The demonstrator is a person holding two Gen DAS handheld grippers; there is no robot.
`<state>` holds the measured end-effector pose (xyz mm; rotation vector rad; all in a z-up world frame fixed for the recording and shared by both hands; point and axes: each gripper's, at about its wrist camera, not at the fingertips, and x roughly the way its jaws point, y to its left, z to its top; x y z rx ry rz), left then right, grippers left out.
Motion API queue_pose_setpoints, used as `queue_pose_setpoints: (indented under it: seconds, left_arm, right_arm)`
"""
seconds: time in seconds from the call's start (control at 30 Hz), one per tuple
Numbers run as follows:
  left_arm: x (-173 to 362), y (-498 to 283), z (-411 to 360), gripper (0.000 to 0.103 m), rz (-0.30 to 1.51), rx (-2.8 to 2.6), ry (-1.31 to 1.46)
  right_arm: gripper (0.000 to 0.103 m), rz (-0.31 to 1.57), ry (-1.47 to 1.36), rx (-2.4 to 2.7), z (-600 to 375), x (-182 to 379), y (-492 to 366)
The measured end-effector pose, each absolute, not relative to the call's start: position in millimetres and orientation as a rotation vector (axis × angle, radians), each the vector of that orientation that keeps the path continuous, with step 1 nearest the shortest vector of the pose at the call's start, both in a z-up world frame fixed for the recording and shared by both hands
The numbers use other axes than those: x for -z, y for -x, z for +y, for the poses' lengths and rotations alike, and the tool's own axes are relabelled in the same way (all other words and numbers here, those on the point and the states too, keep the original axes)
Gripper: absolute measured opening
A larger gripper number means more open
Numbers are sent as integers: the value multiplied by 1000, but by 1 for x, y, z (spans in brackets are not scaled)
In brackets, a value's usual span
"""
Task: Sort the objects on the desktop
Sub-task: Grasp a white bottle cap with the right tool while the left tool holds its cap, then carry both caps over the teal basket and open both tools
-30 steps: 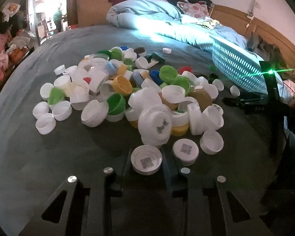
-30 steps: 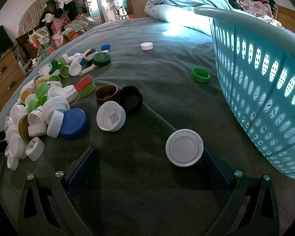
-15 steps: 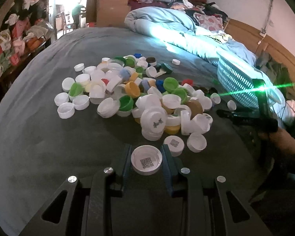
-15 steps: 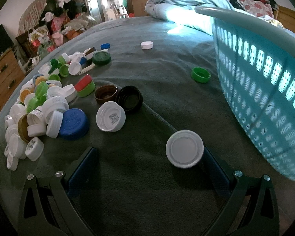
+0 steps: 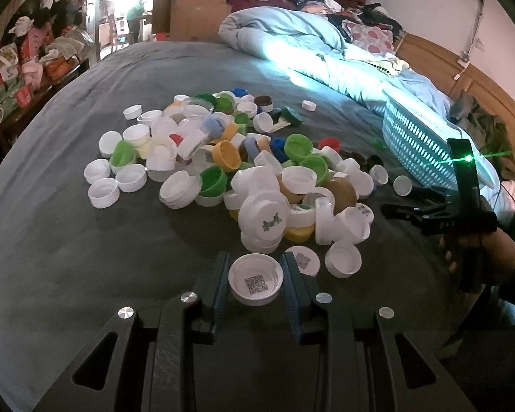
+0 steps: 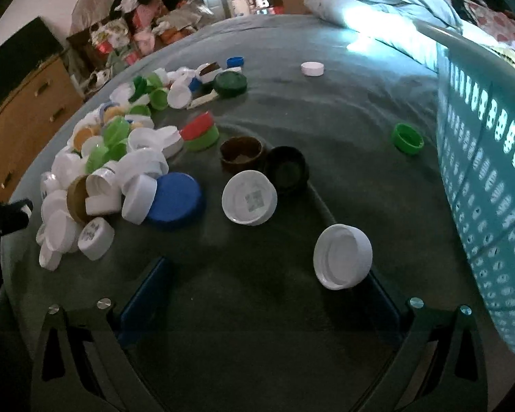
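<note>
The left hand-held gripper (image 5: 256,283) is clamped on a white cap (image 5: 256,278) that sits open side up with a printed code inside, lifted just clear of the grey bed cover (image 5: 68,240) at the near edge of the cap pile (image 5: 243,171). The grip looks centred, so the sensible way on is to carry it level, without squeezing harder, toward the blue perforated basket (image 5: 419,144) if that is where white caps belong. The right hand-held gripper (image 6: 261,285) stands wide with nothing pinched; another white cap (image 6: 342,256) leans tilted against its right finger. To take that one cleanly, it should centre the cap between both fingers before closing, lest it roll away.
</note>
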<state>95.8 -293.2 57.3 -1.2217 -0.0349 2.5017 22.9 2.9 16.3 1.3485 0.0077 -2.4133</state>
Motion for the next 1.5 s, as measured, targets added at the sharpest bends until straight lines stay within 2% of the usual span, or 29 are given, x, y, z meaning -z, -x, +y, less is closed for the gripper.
queue_pose_setpoints:
  seconds: [0.03,0.07,0.1,0.2,0.27,0.37,0.63,0.9,1.07,1.23,1.5]
  left_arm:
    - [-58,-96,-292,31,-36,-2499,1220]
    - [-58,-96,-292,31,-37,-2498,1220]
    - [-59,-96,-291,31,-40,-2496,1219]
    - [-63,-98,-292,31,-45,-2496,1207]
    - [-65,-97,-293,32,-44,-2502,1204]
    - [-69,-96,-294,32,-50,-2522,1199]
    - [-87,-102,-296,32,-48,-2572,1196]
    - [-155,-79,-244,32,-28,-2539,1066]
    - [-220,-45,-155,32,45,-2448,951]
    - [-259,6,-53,31,71,-2341,1013]
    - [-242,32,91,32,264,-2153,1186]
  right_arm:
    - [100,-11,-1358,2419,9,-21,-22]
    - [81,-34,-1360,2462,15,-25,-21]
    - [55,-53,-1373,2496,20,-26,-22]
    - [26,-85,-1378,2510,36,-30,-18]
    - [23,-11,-1370,2490,36,-31,-18]
    - [11,4,-1356,2476,39,-34,-18]
    - [11,-30,-1174,2496,26,-72,-41]
    - [11,-38,-910,2709,58,-187,-57]
    - [11,-45,-921,2844,110,-223,-43]
    - [11,-58,-1011,2905,155,-232,-28]
    - [11,-174,-1067,2933,210,-225,-39]
